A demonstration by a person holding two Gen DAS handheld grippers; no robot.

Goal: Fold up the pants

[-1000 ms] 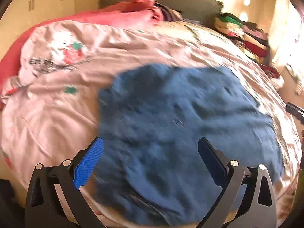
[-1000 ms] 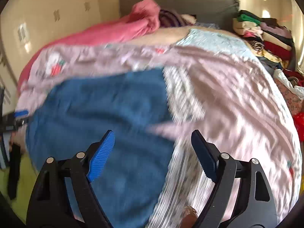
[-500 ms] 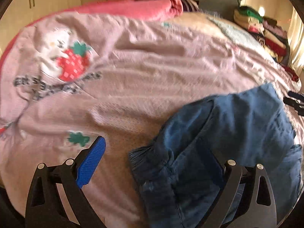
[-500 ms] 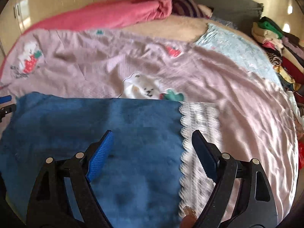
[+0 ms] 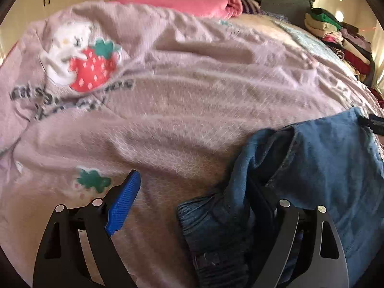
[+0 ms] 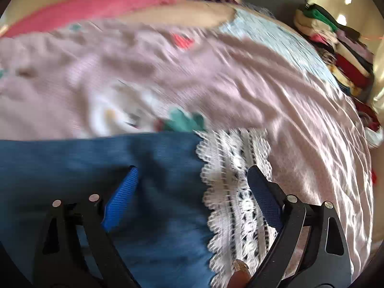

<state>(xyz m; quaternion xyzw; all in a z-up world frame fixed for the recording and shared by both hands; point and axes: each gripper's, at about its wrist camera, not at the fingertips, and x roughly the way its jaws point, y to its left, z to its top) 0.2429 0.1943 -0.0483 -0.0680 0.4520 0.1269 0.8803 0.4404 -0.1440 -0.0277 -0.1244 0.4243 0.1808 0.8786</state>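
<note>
Now the pants (image 5: 324,168) lie bunched instead of spread flat.

Black left tool (image 5: 194,199), black right tool (image 6: 193,187), ribbed blue pads (image 5: 123,204), silver screws

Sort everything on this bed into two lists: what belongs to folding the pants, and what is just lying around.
Part of the job:
- blue pants, waistband end bunched
- white lace hem on the pants
- left gripper, jaws closing, denim draped over one finger
- right gripper, jaws opening above hem

Just lying about:
- pink strawberry blanket
- rolled pink bedding
- stack of folded clothes
</note>
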